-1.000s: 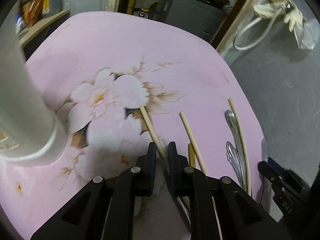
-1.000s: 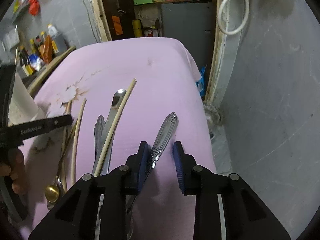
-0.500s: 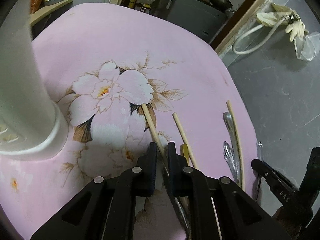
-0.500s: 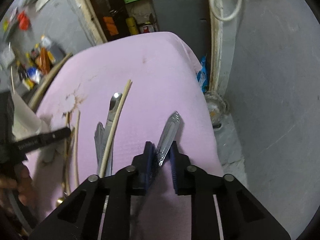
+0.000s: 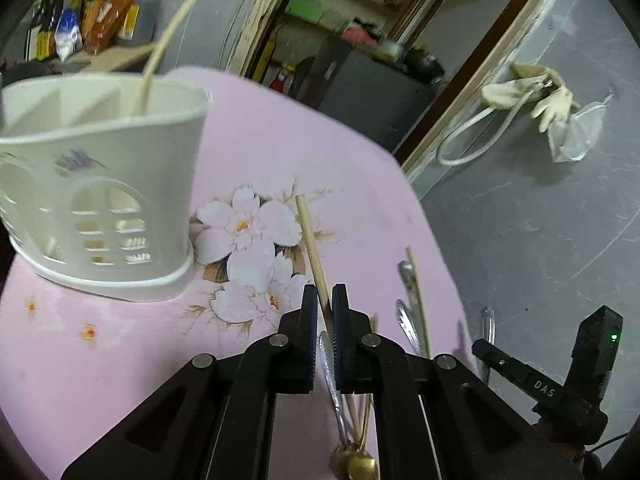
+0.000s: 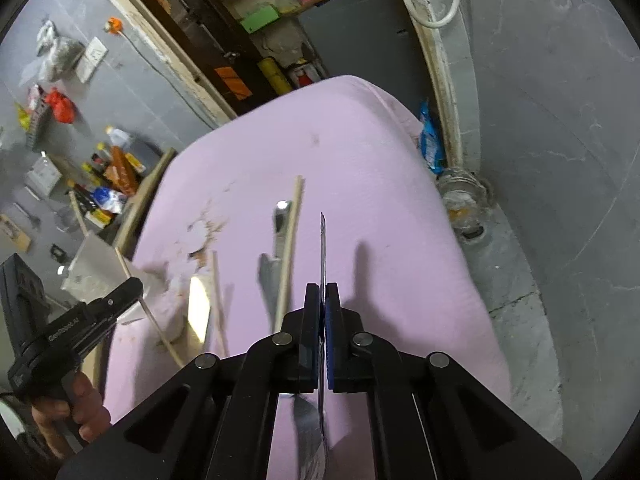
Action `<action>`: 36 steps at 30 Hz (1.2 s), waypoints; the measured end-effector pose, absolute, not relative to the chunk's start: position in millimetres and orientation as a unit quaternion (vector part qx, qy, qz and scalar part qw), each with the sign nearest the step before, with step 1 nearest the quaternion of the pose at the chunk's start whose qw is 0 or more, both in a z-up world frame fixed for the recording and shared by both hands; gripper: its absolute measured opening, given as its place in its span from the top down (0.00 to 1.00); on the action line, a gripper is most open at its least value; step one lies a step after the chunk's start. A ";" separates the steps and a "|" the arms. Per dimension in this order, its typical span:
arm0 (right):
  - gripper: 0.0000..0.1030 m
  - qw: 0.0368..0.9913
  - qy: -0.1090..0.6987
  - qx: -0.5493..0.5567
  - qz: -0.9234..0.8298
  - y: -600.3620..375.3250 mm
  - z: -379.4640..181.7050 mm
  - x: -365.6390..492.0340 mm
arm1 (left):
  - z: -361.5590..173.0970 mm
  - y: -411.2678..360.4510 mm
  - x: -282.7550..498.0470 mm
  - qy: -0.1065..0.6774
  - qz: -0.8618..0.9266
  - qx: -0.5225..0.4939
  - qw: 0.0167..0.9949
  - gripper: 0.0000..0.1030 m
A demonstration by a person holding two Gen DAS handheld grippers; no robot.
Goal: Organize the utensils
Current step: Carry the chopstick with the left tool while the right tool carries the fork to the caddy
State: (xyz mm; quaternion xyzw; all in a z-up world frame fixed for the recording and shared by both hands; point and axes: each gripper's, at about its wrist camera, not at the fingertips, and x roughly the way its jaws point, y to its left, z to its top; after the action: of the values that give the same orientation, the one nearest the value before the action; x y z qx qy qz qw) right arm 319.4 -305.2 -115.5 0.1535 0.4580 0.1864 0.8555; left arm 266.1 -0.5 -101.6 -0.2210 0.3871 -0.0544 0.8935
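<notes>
The chopstick point(image 5: 314, 248) held by the left gripper point(image 5: 325, 312) disappeared between the black fingers, so its lower length was hidden. The utensil caddy point(image 5: 100, 184) was cut off by the left edge of the left wrist view, and the foot of the chopstick standing in it point(image 5: 160, 52) was hidden inside a compartment. Two spoon bowls point(image 5: 354, 464) ran off the bottom edge. In the right wrist view, the flat metal utensil point(image 6: 322, 248) clamped in the right gripper point(image 6: 322, 308) showed edge-on only, possibly a knife; its lower end was blurred. The utensils lying left of it point(image 6: 276, 264) were smeared by motion.
</notes>
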 end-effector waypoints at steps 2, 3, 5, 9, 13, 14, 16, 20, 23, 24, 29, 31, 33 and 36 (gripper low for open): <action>1.00 0.859 0.448 0.156 0.192 -303.2 -110.7 313.7 | -94.1 1.4 256.0 0.375 -0.055 -0.217 0.900 0.97; 1.00 0.863 0.440 0.154 0.196 -300.8 -107.0 310.5 | -91.2 -0.4 254.5 0.370 -0.054 -0.216 0.902 0.97; 1.00 0.869 0.428 0.147 0.199 -296.9 -101.8 306.8 | -85.0 0.9 247.2 0.360 -0.050 -0.214 0.907 0.97; 1.00 0.880 0.405 0.141 0.206 -285.5 -91.4 299.8 | -70.7 -0.5 241.4 0.342 -0.043 -0.202 0.917 0.98; 1.00 0.889 0.380 0.134 0.219 -270.6 -74.7 295.3 | -54.6 0.3 235.2 0.326 -0.040 -0.188 0.925 0.98; 1.00 0.891 0.372 0.132 0.224 -265.7 -69.7 294.5 | -49.9 1.4 234.0 0.322 -0.038 -0.184 0.928 0.98; 1.00 0.894 0.361 0.129 0.230 -255.4 -62.2 294.8 | -42.0 6.1 233.3 0.316 -0.036 -0.184 0.930 0.98; 1.00 0.899 0.343 0.132 0.239 -235.8 -44.6 298.4 | -20.1 21.7 230.6 0.301 -0.036 -0.180 0.936 0.98; 1.00 0.902 0.328 0.130 0.249 -220.5 -28.2 300.6 | -2.8 35.4 229.2 0.289 -0.037 -0.178 0.940 0.98; 1.00 0.903 0.322 0.131 0.253 -216.7 -23.4 300.8 | 3.5 41.1 229.1 0.284 -0.037 -0.176 0.942 0.98; 1.00 0.906 0.294 0.126 0.276 -185.7 2.9 305.8 | 31.4 71.3 227.3 0.266 -0.031 -0.171 0.948 0.98; 1.00 0.909 0.282 0.122 0.283 -172.5 12.5 307.3 | 40.0 83.7 226.5 0.259 -0.026 -0.166 0.951 0.98; 1.00 0.911 0.270 0.116 0.289 -158.9 22.2 307.2 | 47.4 96.2 225.6 0.251 -0.019 -0.159 0.955 0.98; 1.00 0.913 0.251 0.111 0.303 -134.5 36.5 308.6 | 56.6 117.5 223.6 0.240 -0.008 -0.153 0.959 0.98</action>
State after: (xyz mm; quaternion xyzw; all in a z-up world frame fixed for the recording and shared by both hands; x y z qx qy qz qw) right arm 308.6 -134.5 36.5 0.1105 0.2514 0.3027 0.9126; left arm 223.6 117.5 56.6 -0.1532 0.2403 -0.0080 0.9585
